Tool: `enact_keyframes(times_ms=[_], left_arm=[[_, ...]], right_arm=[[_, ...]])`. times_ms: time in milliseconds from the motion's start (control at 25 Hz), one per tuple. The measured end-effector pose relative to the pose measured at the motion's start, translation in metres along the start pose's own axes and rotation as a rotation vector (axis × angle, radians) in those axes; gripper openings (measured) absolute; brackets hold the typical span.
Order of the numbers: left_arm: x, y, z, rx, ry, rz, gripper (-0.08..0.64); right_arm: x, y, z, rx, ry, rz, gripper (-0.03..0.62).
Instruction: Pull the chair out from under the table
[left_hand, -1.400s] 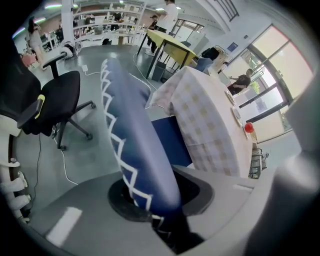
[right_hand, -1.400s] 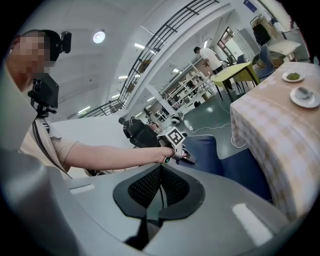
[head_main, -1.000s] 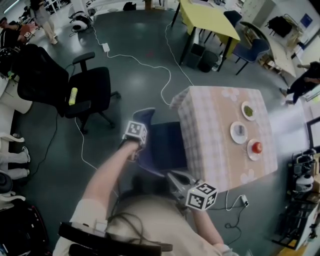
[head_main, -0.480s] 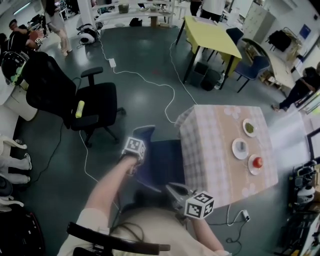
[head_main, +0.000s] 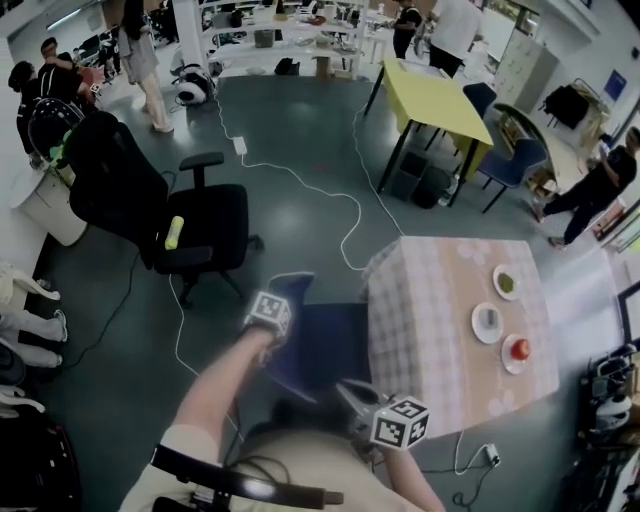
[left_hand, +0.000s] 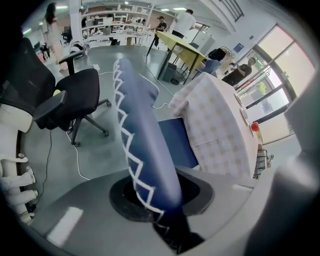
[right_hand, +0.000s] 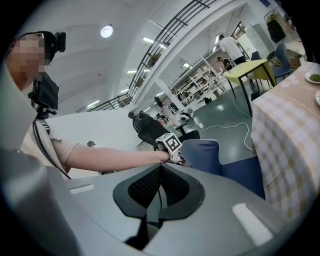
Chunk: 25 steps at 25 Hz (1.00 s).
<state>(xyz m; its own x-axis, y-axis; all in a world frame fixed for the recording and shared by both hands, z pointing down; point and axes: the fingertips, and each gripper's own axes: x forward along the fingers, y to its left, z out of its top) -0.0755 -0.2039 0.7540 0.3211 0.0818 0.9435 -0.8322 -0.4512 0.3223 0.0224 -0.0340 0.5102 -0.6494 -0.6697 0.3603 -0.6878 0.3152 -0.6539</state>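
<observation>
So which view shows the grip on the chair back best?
Left gripper view: the chair back is clamped between its jaws. Head view hides that under the left gripper; right gripper view shows it distant.

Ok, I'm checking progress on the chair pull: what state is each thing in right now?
blue chair: upright, seat mostly out, front edge at the tablecloth.
left gripper: shut on the blue chair's backrest.
right gripper: shut, empty.
table: covered by a checked cloth.
three plates: flat on the table.
</observation>
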Motion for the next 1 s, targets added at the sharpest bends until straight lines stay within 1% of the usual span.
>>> enact_keyframes(times_ms=[200, 320, 440, 520, 640, 720, 1000], left_arm=[[-0.005, 0.01, -0.01, -0.015, -0.003, -0.008, 0.084], [-0.007, 0.016, -0.002, -0.006, -0.017, -0.004, 0.084], [-0.007, 0.03, 0.004, 0.007, -0.028, 0.018, 0.084], [-0.007, 0.035, 0.004, -0.001, -0.036, 0.02, 0.084], [-0.012, 0.046, 0.006, -0.009, -0.047, 0.01, 0.083], [-0.014, 0.057, 0.006, -0.012, -0.053, 0.018, 0.083], [-0.027, 0.093, -0.006, -0.022, -0.057, 0.021, 0.083]], right_arm=[[0.013, 0.012, -0.001, -0.028, 0.026, 0.027, 0.012], [0.021, 0.016, 0.003, -0.042, 0.039, 0.033, 0.012], [0.03, 0.02, -0.006, -0.059, 0.084, 0.037, 0.012], [0.033, 0.024, -0.01, -0.062, 0.105, 0.043, 0.012], [0.041, 0.029, -0.006, -0.065, 0.106, 0.051, 0.012], [0.048, 0.033, -0.006, -0.073, 0.113, 0.054, 0.014], [0.068, 0.048, -0.009, -0.092, 0.121, 0.056, 0.013]])
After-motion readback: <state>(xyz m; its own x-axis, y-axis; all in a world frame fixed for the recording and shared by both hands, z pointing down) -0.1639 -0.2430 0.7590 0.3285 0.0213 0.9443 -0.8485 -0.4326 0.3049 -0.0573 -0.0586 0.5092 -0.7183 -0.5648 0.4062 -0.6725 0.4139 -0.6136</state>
